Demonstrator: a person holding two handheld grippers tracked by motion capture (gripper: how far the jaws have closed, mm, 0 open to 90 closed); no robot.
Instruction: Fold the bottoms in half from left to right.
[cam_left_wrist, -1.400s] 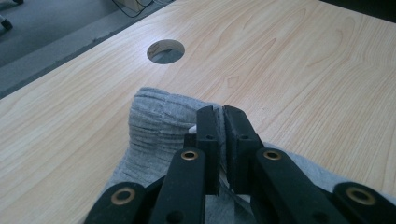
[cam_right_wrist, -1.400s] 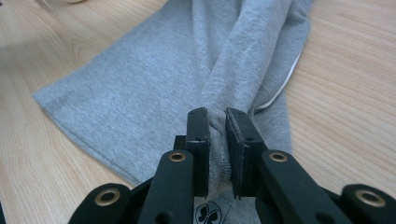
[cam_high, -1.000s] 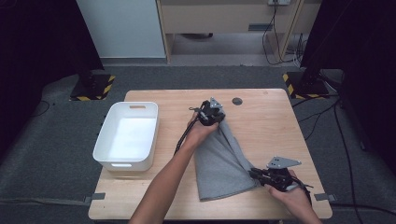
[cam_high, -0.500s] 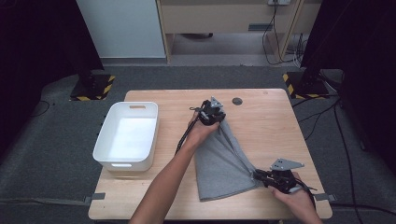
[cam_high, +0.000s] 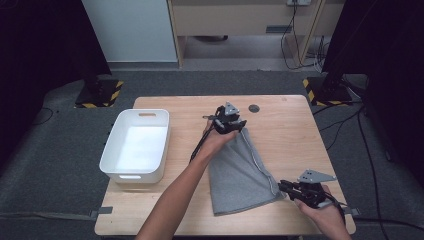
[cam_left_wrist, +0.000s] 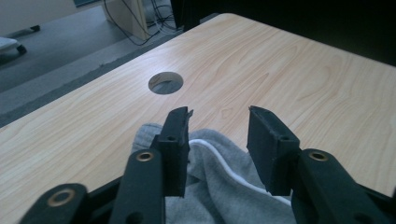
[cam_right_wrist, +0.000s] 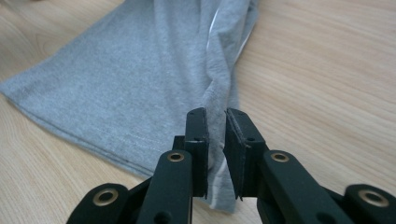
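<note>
Folding looks partly done: the grey garment (cam_high: 240, 175) lies on the worktop (cam_high: 295, 130) as a long narrow shape, running from near the middle of the board towards the near right corner, apparently doubled over along its length.

At the far end, the left hand-held gripper (cam_left_wrist: 219, 116) has just been opening. Its jaws now stand apart above the bunched top of the cloth, with a white-trimmed edge lying below and between them and the pads no longer pressing on it. That end seems to have been let go and laid down near the round hole (cam_left_wrist: 166, 83) in the board.

At the near end, the right hand-held gripper (cam_right_wrist: 215, 116) stands nearly closed, its jaws pinching a ridge of fabric at the garment's right edge, close to the hem.

By my reading, one end is placed and the other is yet to be released or carried over for a further fold. The white bin (cam_high: 137, 145) at the left of the board holds nothing, so if the garment is meant for it, that step remains.
</note>
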